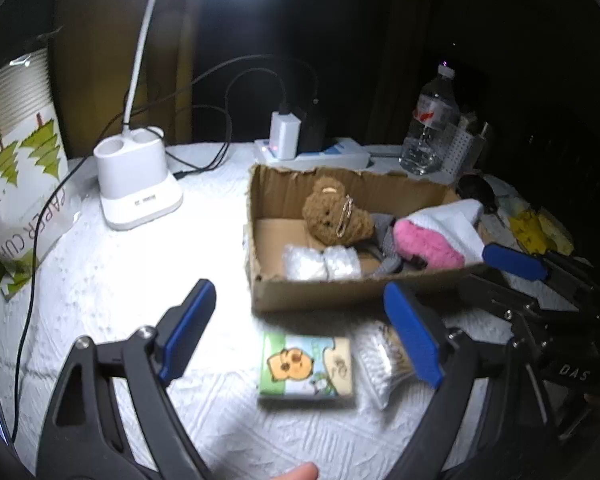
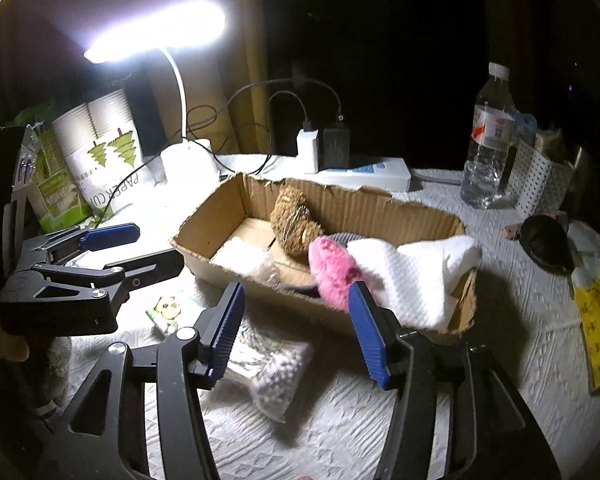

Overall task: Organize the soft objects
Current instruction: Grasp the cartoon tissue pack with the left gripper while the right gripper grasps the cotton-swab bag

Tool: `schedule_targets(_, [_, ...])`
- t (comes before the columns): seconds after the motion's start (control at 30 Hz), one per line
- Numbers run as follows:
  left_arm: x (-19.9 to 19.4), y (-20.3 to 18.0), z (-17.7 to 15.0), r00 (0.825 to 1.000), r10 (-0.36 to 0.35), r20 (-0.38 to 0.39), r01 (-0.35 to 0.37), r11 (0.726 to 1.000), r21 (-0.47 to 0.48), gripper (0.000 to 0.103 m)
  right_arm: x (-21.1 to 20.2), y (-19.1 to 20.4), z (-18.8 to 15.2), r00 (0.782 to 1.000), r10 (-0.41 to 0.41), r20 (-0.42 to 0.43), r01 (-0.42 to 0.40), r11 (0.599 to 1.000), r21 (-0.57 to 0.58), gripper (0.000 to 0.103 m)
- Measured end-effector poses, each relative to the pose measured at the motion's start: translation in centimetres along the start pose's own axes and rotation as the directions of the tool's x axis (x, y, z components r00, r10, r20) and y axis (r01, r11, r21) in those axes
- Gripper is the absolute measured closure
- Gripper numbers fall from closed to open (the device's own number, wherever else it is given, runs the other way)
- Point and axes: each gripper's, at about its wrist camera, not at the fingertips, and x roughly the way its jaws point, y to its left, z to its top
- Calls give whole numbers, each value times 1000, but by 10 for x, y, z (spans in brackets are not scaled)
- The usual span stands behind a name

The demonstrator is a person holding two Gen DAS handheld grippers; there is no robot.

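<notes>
A cardboard box point(image 1: 316, 292) point(image 2: 380, 200) holds a brown plush bear point(image 1: 334, 216) point(image 2: 292, 220), a pink fluffy item point(image 1: 424, 242) point(image 2: 332, 272), a white cloth point(image 1: 452, 220) point(image 2: 416, 276) draped over its right end, a grey item point(image 1: 388, 244) and white padded packs point(image 1: 320, 262) point(image 2: 244, 262). In front of the box lie a cartoon tissue pack point(image 1: 308, 366) point(image 2: 170, 310) and a bag of white beads point(image 1: 380, 364) point(image 2: 276, 376). My left gripper point(image 1: 300, 328) point(image 2: 136, 244) is open above the tissue pack. My right gripper point(image 2: 296, 336) point(image 1: 512, 264) is open above the bead bag.
A white desk lamp point(image 1: 134, 184) point(image 2: 188, 160) stands at the back left beside a paper cup bag point(image 1: 20, 184) point(image 2: 104, 156). A power strip with chargers point(image 1: 312, 150) point(image 2: 360, 170), a water bottle point(image 1: 430, 120) point(image 2: 486, 140), a white perforated basket point(image 2: 540, 178), a black object point(image 2: 546, 246) and a yellow bag point(image 2: 596, 320) are nearby.
</notes>
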Motion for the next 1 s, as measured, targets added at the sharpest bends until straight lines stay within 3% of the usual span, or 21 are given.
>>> schedule_targets(0.2, [1, 8, -16, 999, -6, -32, 6, 1000, -6, 15, 10, 10, -14, 999, 9, -36, -8, 1000, 26, 37])
schedule_targets(0.57, [-1, 27, -37, 998, -15, -55, 14, 1000, -28, 12, 39, 22, -29, 992, 21, -128, -12, 998, 69, 34])
schedule_targets(0.63, [1, 30, -39, 998, -16, -62, 14, 999, -33, 11, 43, 22, -30, 991, 14, -132, -3, 997, 78, 20])
schedule_targets(1.0, [11, 33, -45, 994, -12, -106, 10, 1000, -22, 9, 66, 25, -35, 978, 28, -209, -4, 993, 114, 19])
